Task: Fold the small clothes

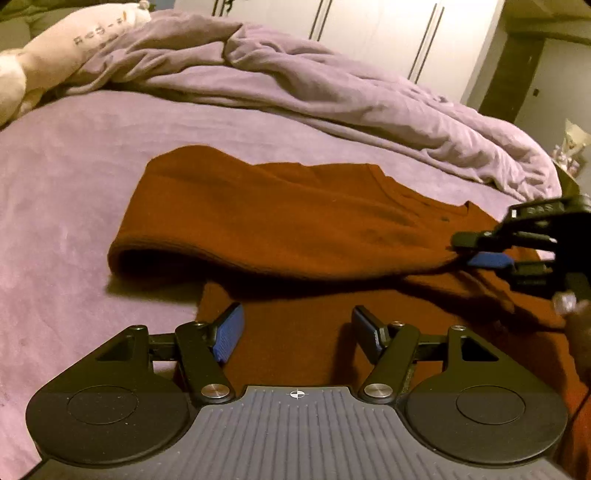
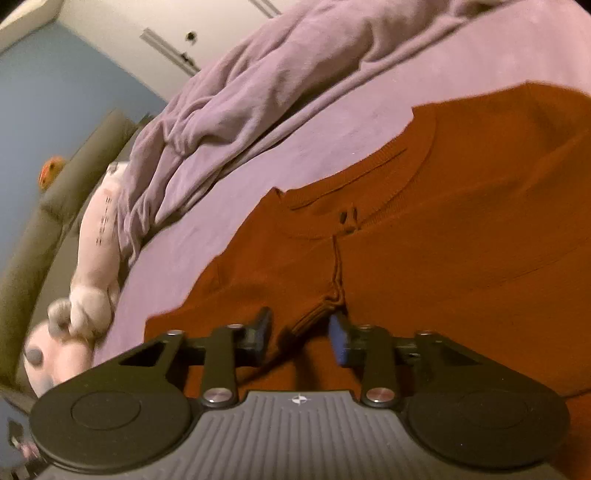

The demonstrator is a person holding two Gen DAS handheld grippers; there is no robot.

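A rust-orange shirt [image 1: 266,218] lies on the purple bed sheet [image 1: 74,177], one side folded over the rest. My left gripper [image 1: 295,330] is open and empty, low over the shirt's near part. My right gripper [image 2: 303,336] is open, its jaws on either side of a bunched fold of the shirt [image 2: 443,240] below the collar. In the left wrist view the right gripper [image 1: 476,251] shows at the right edge, at the shirt's edge.
A crumpled purple duvet [image 1: 295,81] lies across the far side of the bed. A pale plush toy [image 2: 96,236] lies by the olive headboard [image 2: 44,221]. White wardrobe doors [image 1: 388,33] stand behind the bed.
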